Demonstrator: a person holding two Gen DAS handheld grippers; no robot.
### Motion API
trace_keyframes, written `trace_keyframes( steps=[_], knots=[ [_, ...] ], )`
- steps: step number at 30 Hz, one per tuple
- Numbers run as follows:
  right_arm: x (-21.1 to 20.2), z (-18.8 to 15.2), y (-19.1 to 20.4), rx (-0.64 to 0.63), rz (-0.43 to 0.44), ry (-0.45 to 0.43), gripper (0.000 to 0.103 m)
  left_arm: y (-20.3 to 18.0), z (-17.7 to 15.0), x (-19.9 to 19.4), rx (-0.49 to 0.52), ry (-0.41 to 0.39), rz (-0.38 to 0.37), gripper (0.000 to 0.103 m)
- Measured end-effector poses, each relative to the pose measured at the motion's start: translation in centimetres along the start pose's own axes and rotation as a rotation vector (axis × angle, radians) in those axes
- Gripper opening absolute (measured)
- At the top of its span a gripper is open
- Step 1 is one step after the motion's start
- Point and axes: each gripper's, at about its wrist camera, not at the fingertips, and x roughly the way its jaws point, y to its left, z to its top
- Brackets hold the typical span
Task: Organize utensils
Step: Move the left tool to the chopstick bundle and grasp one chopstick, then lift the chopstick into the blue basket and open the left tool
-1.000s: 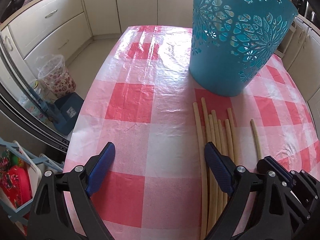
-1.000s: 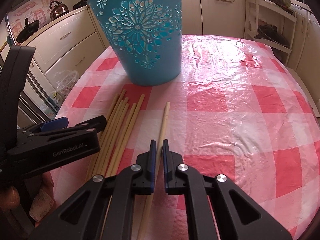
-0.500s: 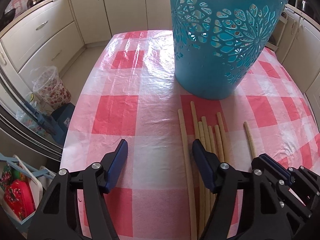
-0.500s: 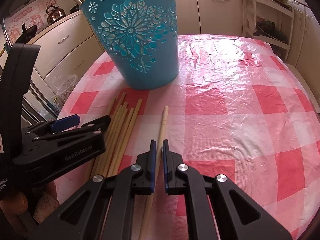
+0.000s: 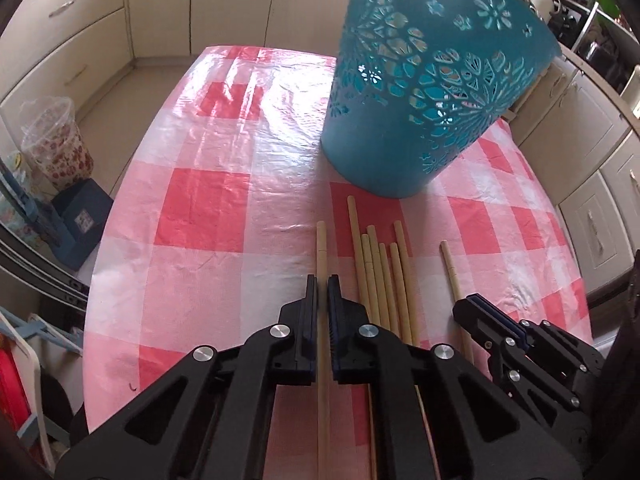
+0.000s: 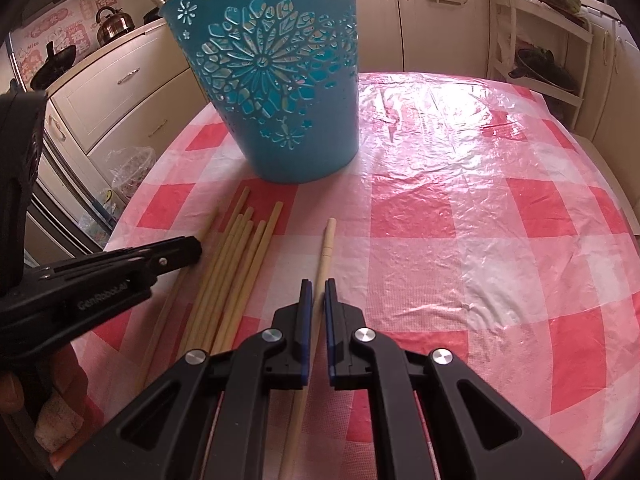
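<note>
Several bamboo chopsticks lie side by side on the checked tablecloth in front of a teal cut-out basket. My left gripper is shut on the leftmost chopstick, apart from the bundle. My right gripper is shut on a lone chopstick to the right of the bundle. The basket stands upright just beyond the chopstick tips. The right gripper also shows in the left wrist view, and the left gripper in the right wrist view.
The red-and-white table ends at a rounded edge on the left. Cream cabinets surround it. A floral bin and a blue box stand on the floor at left. A white shelf rack stands at back right.
My left gripper has closed from wide open onto the leftmost chopstick. The right gripper stays shut on its chopstick. Both views have drawn back slightly from the basket.
</note>
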Motion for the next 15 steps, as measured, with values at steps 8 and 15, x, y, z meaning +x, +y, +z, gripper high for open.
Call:
trace_keyframes(
  steps=[8,15],
  knots=[
    [-0.1,-0.1,-0.5,0.020,0.021,-0.002,0.006,0.6,-0.5,-8.3,0.009,-0.146,-0.076,0.005],
    [-0.1,0.0,-0.4,0.020,0.021,-0.002,0.006,-1.2,2.2,-15.2,0.044,-0.303,-0.130,0.005]
  ],
)
